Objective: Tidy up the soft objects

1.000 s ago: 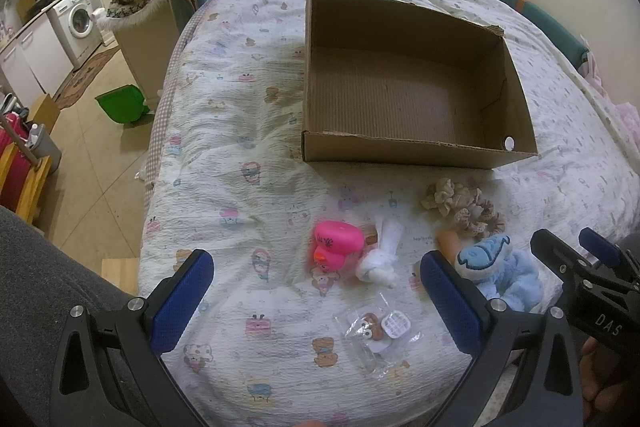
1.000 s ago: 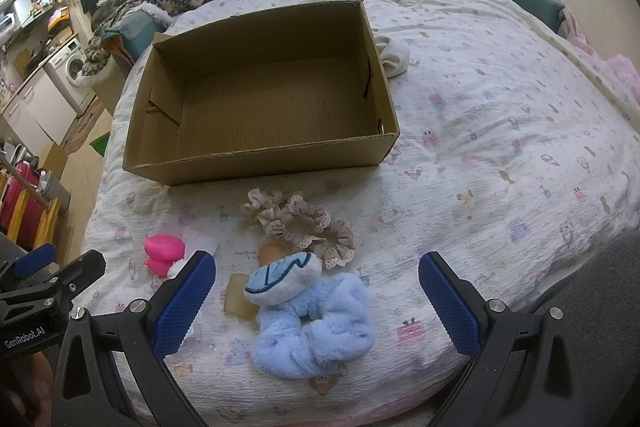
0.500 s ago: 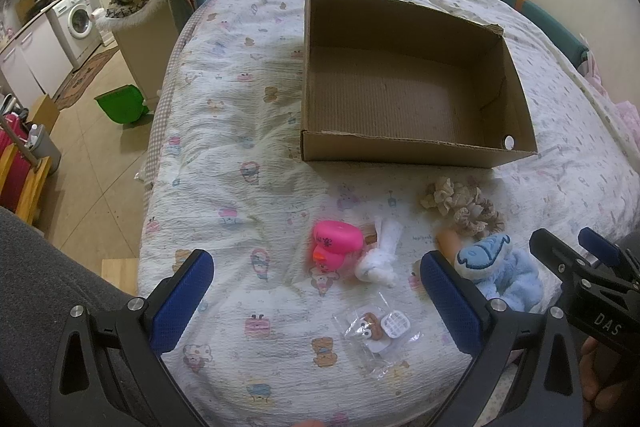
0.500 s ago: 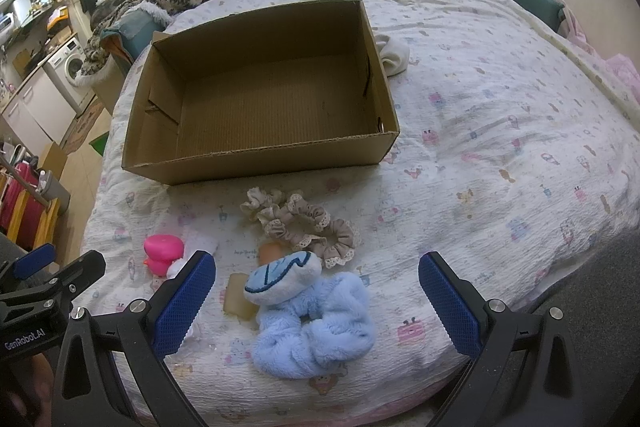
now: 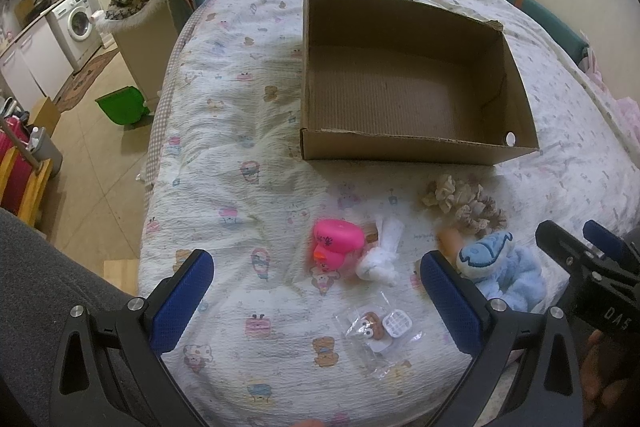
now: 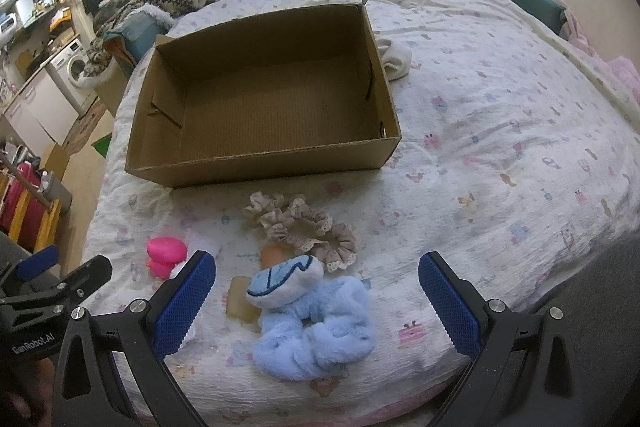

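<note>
The bed (image 6: 500,75) carries everything; on it the cardboard box (image 6: 264,163) sits empty, its open top facing you. In front of its near wall lie the blue plush scrunchie (image 6: 316,335), the beige scrunchies (image 6: 304,227), the pink toy (image 5: 338,241) and the white knotted cloth (image 5: 380,251). Your right hand-held gripper (image 6: 316,301) is spread wide over the blue plush; lower it, pinch the thick fluffy ring, not the embroidered patch. Your left hand-held gripper (image 5: 316,291) is also wide, holding nothing.

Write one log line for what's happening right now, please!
left gripper: open, empty | right gripper: open, above blue plush | box: empty | pink duck, scrunchies: on bed
</note>
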The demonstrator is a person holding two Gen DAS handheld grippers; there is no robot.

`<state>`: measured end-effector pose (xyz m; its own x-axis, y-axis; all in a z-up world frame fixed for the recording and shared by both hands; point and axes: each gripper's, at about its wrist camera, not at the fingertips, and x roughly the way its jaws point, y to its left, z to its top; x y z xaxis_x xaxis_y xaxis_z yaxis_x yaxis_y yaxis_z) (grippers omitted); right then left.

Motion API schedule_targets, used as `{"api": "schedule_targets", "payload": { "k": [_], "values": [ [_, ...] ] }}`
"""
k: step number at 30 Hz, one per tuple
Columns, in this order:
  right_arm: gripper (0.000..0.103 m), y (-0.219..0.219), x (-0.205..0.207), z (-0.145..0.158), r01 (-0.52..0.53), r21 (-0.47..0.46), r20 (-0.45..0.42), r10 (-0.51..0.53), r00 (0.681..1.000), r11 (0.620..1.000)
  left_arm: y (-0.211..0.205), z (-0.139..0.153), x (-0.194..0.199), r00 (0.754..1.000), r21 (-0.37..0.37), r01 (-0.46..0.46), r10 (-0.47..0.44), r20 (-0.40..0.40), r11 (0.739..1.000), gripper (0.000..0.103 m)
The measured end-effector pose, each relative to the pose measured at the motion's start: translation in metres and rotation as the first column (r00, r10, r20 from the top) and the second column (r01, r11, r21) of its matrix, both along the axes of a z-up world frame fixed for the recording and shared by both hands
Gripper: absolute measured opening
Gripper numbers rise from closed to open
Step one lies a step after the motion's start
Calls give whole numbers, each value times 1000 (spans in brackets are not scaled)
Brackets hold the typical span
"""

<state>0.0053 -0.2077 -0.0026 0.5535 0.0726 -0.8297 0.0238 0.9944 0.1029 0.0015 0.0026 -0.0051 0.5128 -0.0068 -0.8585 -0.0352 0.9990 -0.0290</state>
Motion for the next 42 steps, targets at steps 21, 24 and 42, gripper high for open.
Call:
{"api": "schedule_targets", "payload": {
  "k": [21, 24, 42],
  "values": [
    [103, 0, 33, -47, -134, 165, -505, 200, 840, 977, 18, -4, 6, 996, -31, -74, 73, -43, 997, 103],
    [103, 15, 35, -61, -179, 95, -525, 202, 827, 979, 21, -5, 7, 995, -48, -85, 82, -57, 995, 103],
    [20, 26, 27, -54, -237, 128, -443, 270, 855, 963, 26, -13, 11, 990, -44, -95, 90, -110, 995, 103]
  ]
}}
